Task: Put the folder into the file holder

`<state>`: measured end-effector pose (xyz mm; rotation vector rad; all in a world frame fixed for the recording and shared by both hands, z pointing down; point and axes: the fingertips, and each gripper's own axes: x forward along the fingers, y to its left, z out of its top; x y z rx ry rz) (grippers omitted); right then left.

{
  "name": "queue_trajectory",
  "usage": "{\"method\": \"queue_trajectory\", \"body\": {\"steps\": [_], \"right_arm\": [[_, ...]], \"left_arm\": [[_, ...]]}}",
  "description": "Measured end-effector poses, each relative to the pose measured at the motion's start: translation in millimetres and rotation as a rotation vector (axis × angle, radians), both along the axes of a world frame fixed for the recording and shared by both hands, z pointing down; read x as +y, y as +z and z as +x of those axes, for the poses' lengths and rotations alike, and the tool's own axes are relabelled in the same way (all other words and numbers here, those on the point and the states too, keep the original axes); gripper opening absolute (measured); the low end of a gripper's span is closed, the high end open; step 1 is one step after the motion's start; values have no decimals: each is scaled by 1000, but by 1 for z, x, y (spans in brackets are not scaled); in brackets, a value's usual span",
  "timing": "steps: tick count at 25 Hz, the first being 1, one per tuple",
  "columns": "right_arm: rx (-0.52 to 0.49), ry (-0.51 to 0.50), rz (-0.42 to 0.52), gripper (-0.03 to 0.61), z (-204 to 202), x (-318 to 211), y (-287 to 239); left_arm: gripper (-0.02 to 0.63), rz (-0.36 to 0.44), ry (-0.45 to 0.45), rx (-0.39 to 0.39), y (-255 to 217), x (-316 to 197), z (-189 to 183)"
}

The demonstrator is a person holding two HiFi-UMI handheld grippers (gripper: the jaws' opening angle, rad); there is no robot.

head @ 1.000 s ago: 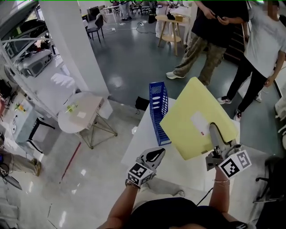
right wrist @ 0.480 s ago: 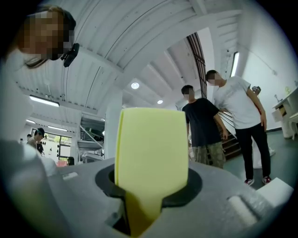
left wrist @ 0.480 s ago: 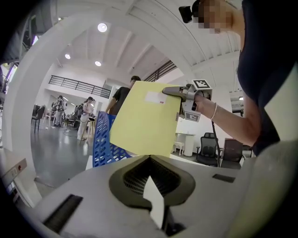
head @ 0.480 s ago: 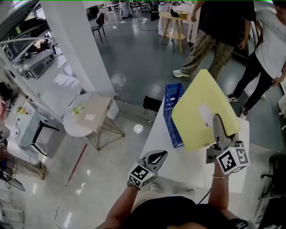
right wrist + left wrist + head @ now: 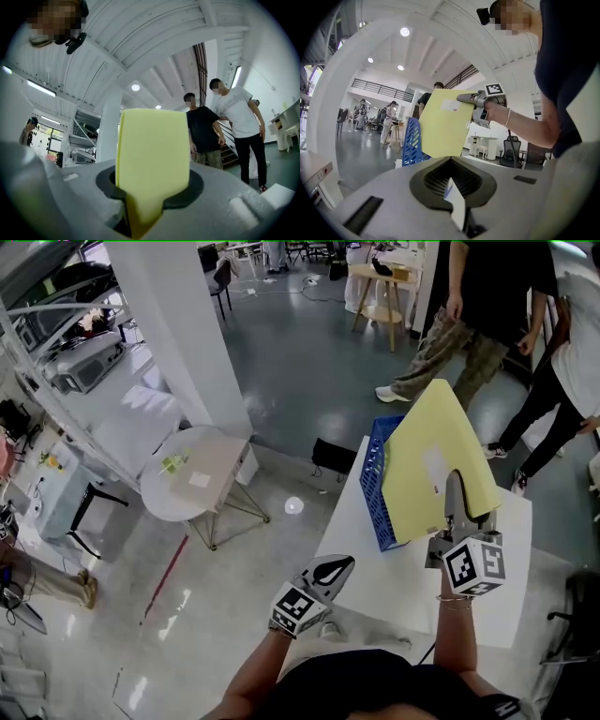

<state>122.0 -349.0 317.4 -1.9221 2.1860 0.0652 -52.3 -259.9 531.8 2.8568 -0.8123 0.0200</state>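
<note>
My right gripper [image 5: 457, 519] is shut on the lower edge of a yellow folder [image 5: 433, 465] with a white label and holds it up, tilted, above the white table [image 5: 352, 531]. The folder's left edge overlaps the right side of the blue mesh file holder [image 5: 377, 486], which stands at the table's far left. Whether the folder touches the holder I cannot tell. In the right gripper view the folder [image 5: 152, 154] rises straight out of the right gripper [image 5: 140, 211]. My left gripper [image 5: 326, 576] is shut and empty by the table's near left edge. From there I see the folder [image 5: 443, 123] and the holder [image 5: 410, 143].
Two people [image 5: 483, 315] stand on the dark floor just beyond the table. A white pillar [image 5: 178, 334] and a round side table [image 5: 192, 479] are to the left, with shelving further left. A black chair [image 5: 581, 610] is at the right.
The folder and my right gripper have moved left toward the blue file holder, and the folder now stands more edge-on. My left gripper has shifted along with them, still shut.
</note>
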Motion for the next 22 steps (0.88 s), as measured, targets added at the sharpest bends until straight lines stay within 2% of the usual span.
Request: {"method": "queue_trajectory", "body": {"steps": [4, 9, 16, 22], "right_arm": [[48, 7, 42, 158, -15, -4, 6], [66, 29, 66, 158, -21, -7, 18], [85, 46, 62, 160, -25, -9, 41], [88, 51, 18, 161, -28, -17, 74]], "left_arm": [[-3, 21, -1, 49, -12, 3, -7], [-3, 38, -29, 43, -6, 1, -21], [-3, 21, -56, 50, -5, -1, -36], [-3, 30, -69, 48, -4, -3, -42]]}}
